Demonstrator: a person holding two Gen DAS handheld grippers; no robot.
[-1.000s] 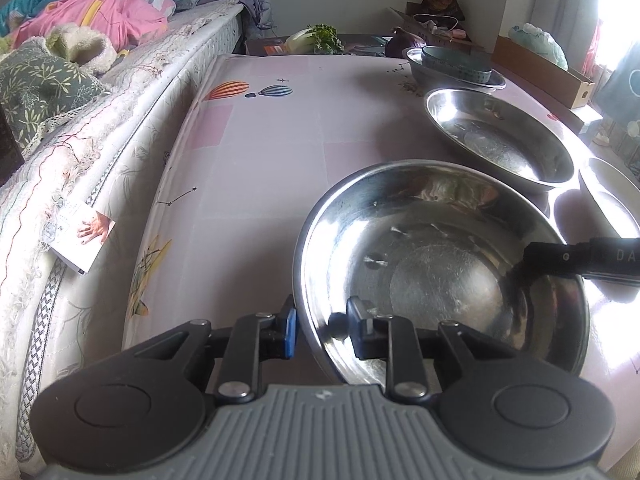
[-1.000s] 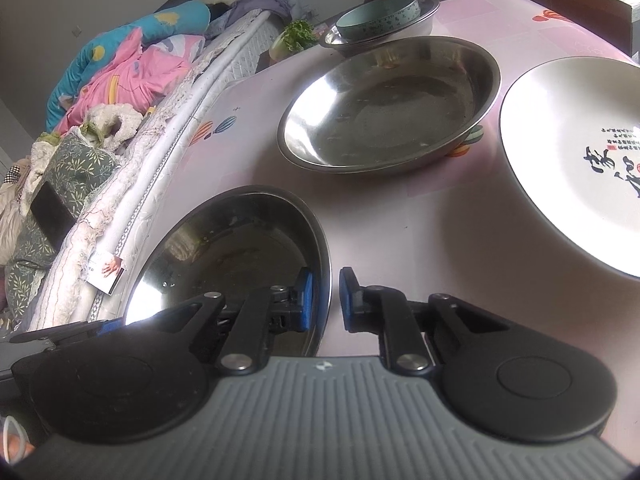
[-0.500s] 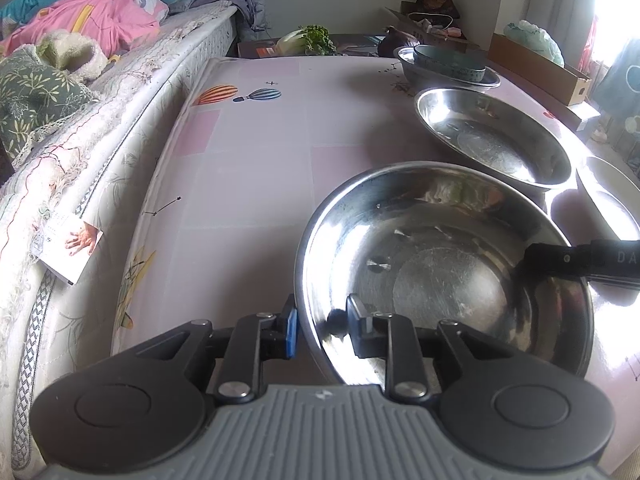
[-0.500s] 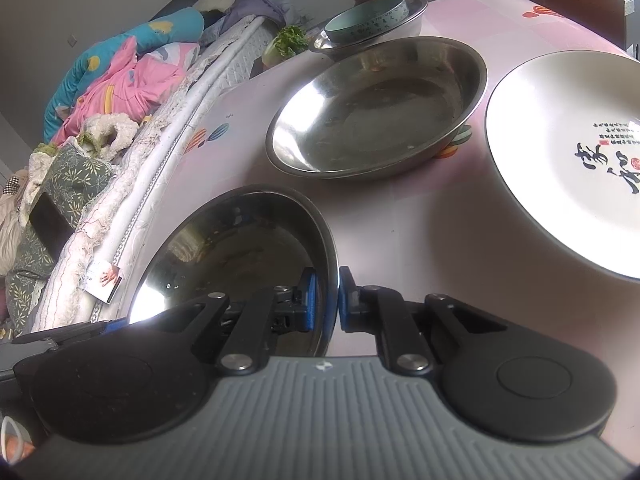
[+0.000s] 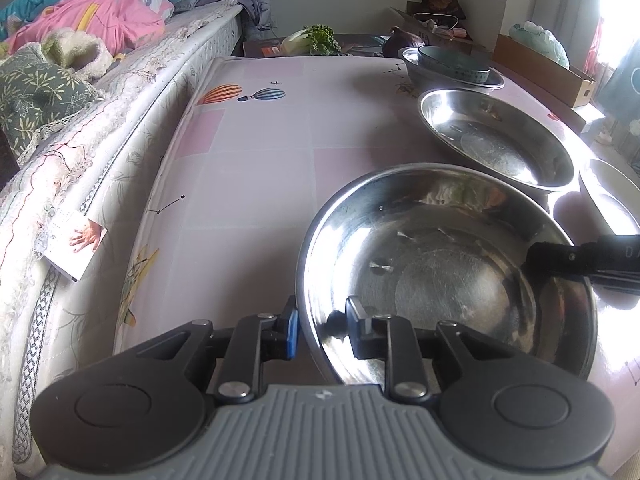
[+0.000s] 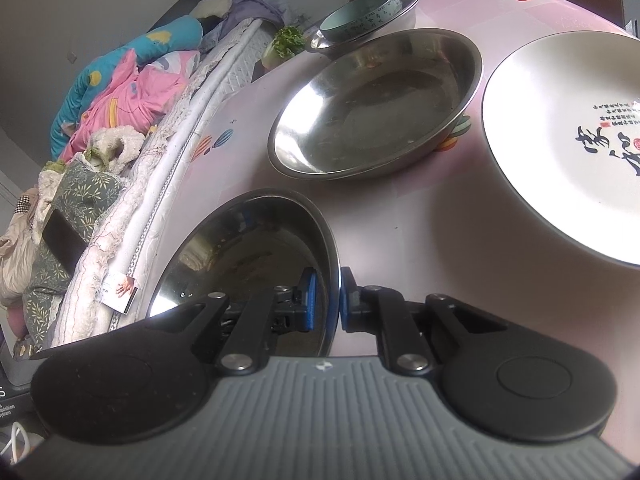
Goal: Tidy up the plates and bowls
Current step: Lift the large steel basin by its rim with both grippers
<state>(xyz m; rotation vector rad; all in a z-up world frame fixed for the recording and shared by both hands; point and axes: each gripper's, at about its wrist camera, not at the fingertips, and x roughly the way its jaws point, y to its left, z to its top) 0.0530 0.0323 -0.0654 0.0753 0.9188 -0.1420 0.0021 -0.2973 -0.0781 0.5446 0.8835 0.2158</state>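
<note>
A wide steel bowl [image 5: 440, 272] [image 6: 248, 252] sits nearest on the pink tablecloth. My left gripper [image 5: 322, 330] is shut on its near-left rim, one finger outside and one inside. My right gripper [image 6: 327, 304] [image 5: 580, 260] is shut on the opposite rim, its blue pads pinching the thin edge. Beyond stands a second steel bowl [image 5: 496, 140] [image 6: 376, 100], empty. To its right lies a white plate [image 6: 560, 140] [image 5: 612, 192] with black calligraphy. At the far end a teal bowl [image 5: 452, 64] [image 6: 360, 16] rests inside a smaller steel bowl.
A mattress [image 5: 100, 152] with a heap of bedding runs along the table's left edge, a small card [image 5: 76, 244] lying on it. Leafy greens [image 5: 316, 38] lie beyond the far edge. A cardboard box [image 5: 544, 68] stands at the back right. Bare tablecloth [image 5: 256, 160] spreads left of the bowls.
</note>
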